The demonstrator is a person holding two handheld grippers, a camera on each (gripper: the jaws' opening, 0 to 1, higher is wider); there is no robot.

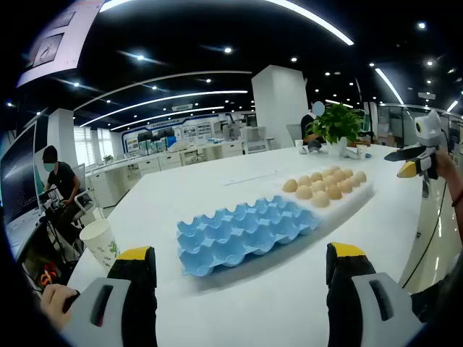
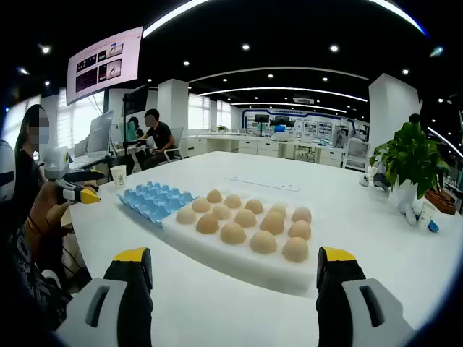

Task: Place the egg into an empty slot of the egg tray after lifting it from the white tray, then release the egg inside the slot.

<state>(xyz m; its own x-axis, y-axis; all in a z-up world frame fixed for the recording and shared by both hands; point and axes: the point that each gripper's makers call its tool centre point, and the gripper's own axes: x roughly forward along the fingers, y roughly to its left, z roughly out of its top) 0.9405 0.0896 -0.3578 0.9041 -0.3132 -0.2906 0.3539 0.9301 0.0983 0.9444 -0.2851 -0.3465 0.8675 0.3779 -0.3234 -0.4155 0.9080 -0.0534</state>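
Right now your right gripper (image 2: pixel 233 289), jaws wide and empty like the left gripper (image 1: pixel 241 285), sits nearer the eggs (image 2: pixel 233 233) straight ahead.

No text I can read, wall screen (image 2: pixel 105 63) content too small, paper cup (image 1: pixel 100 242) print illegible
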